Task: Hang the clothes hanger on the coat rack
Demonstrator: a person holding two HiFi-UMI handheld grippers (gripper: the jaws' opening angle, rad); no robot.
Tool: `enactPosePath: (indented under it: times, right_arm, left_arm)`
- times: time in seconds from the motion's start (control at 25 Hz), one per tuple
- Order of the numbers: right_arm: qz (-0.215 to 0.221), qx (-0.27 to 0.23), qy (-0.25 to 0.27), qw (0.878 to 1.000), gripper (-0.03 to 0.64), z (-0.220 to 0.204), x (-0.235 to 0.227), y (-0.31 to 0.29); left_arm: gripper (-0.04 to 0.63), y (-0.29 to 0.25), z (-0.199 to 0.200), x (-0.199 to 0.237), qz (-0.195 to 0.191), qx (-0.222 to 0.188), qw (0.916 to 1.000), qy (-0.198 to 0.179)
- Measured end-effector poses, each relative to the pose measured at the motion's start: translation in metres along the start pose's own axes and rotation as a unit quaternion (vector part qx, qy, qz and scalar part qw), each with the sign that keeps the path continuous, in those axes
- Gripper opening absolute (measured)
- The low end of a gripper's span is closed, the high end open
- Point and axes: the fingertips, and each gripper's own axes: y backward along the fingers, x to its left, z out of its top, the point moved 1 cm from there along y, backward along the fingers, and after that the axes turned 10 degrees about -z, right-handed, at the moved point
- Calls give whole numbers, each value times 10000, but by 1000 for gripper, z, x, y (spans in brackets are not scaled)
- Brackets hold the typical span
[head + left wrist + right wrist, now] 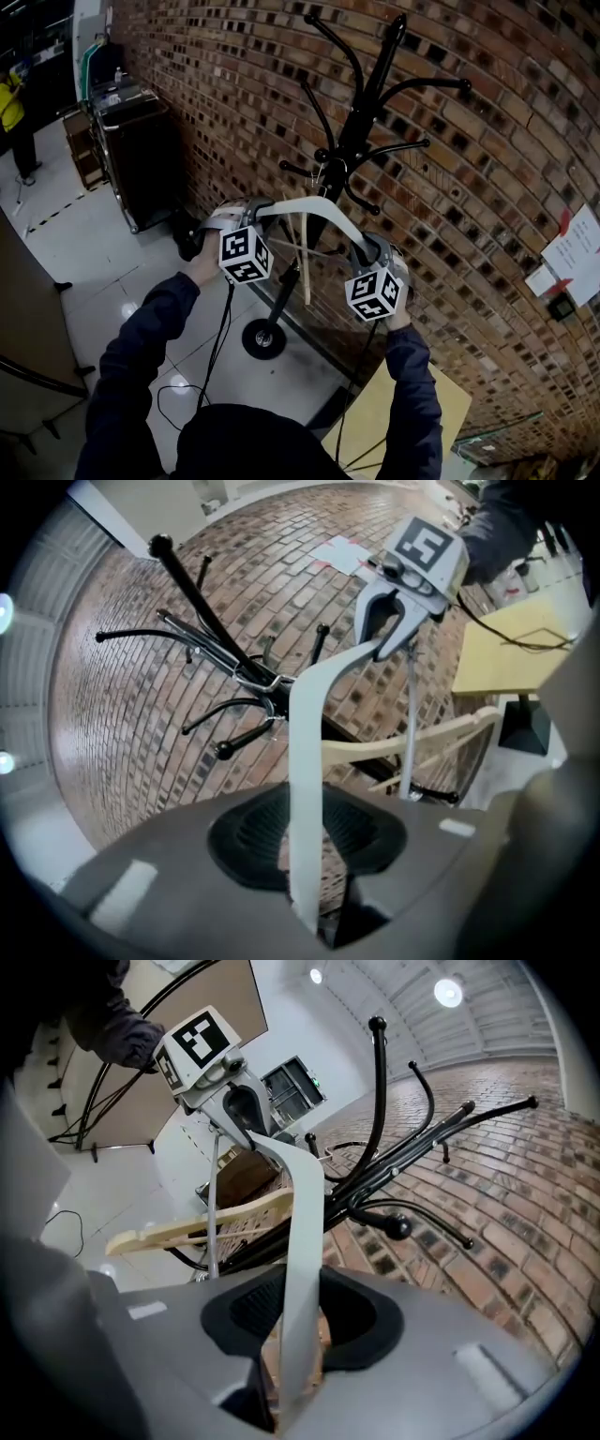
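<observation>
My left fingers [169, 878] clench one end of the hanger [314, 204] and my right fingers [450, 1354] clench the other. Its long axis runs crosswise between my hands. The coat rack [361, 122] stands straight ahead, just beyond the hanger's middle, and both hands look equally near it.

No words or numbers readable anywhere, black-and-white square code markers without letters on the cube [246, 254] of the left gripper [255, 214] and on that of the right gripper [366, 251], white paper sheets [574, 246] on the brick wall [469, 178] at far right, print too small to read
</observation>
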Motion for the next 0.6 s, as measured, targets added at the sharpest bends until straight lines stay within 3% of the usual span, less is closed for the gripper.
enactPosePath:
  times: [0.28,0.4,0.6]
  right_arm:
    - [145,203,40,9997,139,-22,20,-16]
    - [141,248,82,9996,202,-26,24,-19]
    - [93,169,-32,9998,202,-27,24,-15]
  left_arm:
    - [118,-22,-10,-14,51,39,10000,-33]
    - [176,-27,-18,-17,-61,28,9998,183]
    - [178,-24,-18,-17,-108,-85,9993,360]
